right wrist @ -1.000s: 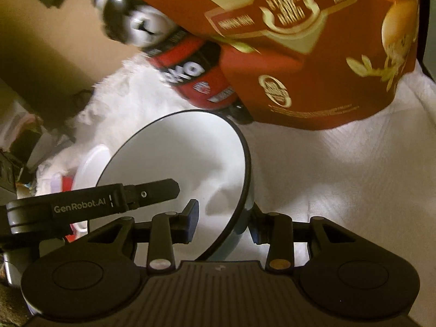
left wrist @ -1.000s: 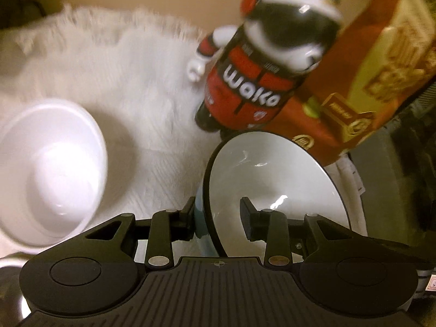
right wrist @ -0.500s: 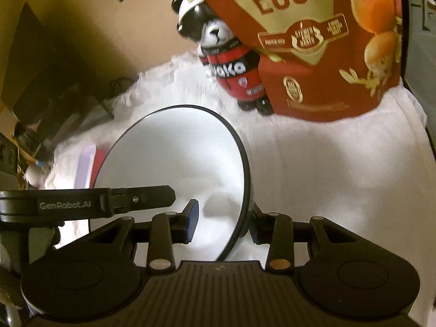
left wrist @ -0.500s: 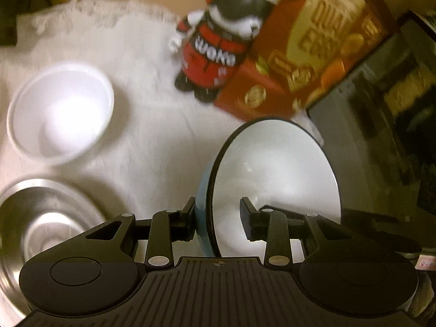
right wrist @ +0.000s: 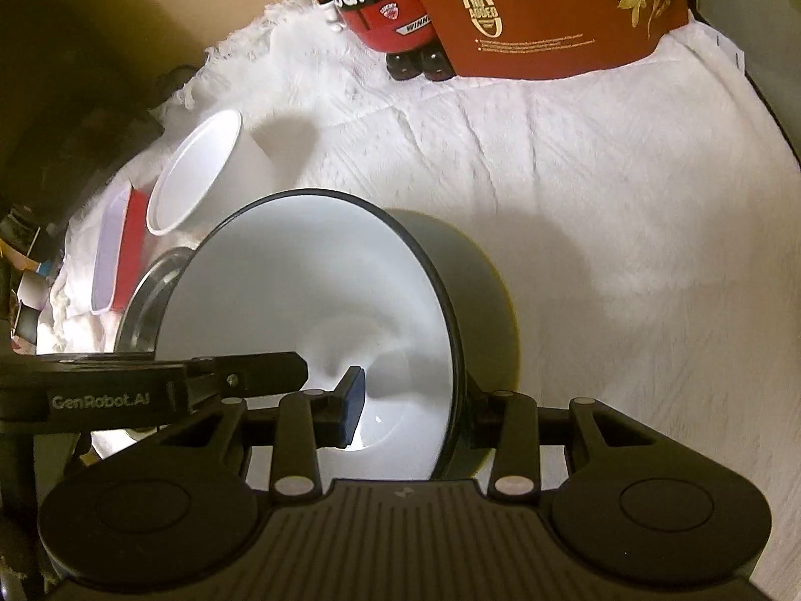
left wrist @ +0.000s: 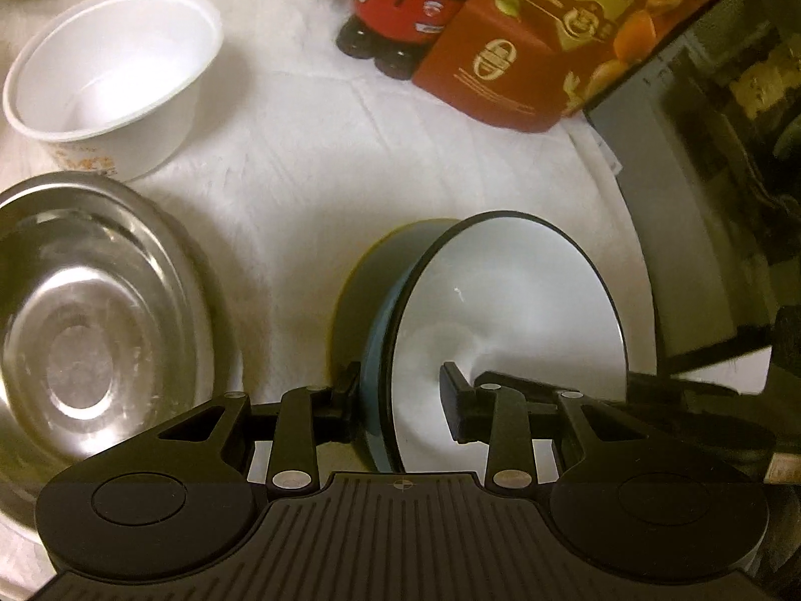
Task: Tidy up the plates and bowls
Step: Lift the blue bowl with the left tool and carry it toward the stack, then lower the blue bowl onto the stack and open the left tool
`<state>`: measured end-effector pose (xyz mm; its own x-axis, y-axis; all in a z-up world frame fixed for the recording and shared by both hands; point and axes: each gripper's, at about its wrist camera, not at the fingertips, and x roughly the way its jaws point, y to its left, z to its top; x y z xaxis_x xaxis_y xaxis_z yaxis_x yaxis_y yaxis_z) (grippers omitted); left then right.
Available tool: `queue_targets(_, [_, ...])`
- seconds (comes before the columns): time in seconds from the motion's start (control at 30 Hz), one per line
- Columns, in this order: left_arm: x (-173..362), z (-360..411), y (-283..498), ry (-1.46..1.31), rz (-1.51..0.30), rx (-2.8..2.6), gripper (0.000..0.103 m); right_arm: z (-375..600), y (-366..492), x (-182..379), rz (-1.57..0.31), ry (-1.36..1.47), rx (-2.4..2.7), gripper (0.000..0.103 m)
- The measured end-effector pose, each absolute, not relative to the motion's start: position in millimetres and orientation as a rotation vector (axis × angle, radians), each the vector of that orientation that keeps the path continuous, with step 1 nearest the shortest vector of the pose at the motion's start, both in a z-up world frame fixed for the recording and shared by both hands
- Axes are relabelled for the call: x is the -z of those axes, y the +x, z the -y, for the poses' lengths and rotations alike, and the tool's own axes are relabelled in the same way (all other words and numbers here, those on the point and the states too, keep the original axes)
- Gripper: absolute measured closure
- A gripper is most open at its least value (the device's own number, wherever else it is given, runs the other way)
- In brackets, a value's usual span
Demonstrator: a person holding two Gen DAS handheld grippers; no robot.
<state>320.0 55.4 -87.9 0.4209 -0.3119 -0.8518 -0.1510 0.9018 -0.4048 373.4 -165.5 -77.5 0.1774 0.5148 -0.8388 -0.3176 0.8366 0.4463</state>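
A blue bowl with a white inside and dark rim (left wrist: 510,310) (right wrist: 310,310) is held between both grippers. My left gripper (left wrist: 400,395) is shut on its left wall, one finger inside and one outside. My right gripper (right wrist: 415,400) is shut on its right wall the same way. The left gripper's body (right wrist: 150,390) shows at the left of the right wrist view. A steel bowl (left wrist: 90,320) (right wrist: 145,295) sits to the left on the white cloth. A white paper bowl (left wrist: 115,75) (right wrist: 200,180) stands behind it.
A red panda figure (left wrist: 405,5) (right wrist: 385,5) and a red egg box (left wrist: 550,45) (right wrist: 550,10) stand at the back. A dark appliance (left wrist: 701,175) lies at the right. A red and white container (right wrist: 120,245) lies at far left.
Both grippers have pulled back and down with the blue bowl; the figure and box are now farther away, and the steel bowl has come into full view at the left.
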Motion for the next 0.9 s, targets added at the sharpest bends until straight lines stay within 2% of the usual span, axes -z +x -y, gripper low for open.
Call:
queue_targets(0.1, [87.2,-60.5,320.9,-0.469,-1.138,0.101,0.073,158.2,374.1,77.3,-1.252,0.144,-0.589,0.064])
queue_targets(0.33, [78.5,-68.8,318.1,-0.492,-1.106,0.083,0.075,157.0,377.9,74.7,-1.224,0.093,-0.593,0.064])
queue_targets(0.9, [63.4,-68.3,316.2,-0.462,-1.071,0.053,0.077,168.8,374.9,48.0,-1.093,0.043,-0.565,0.062])
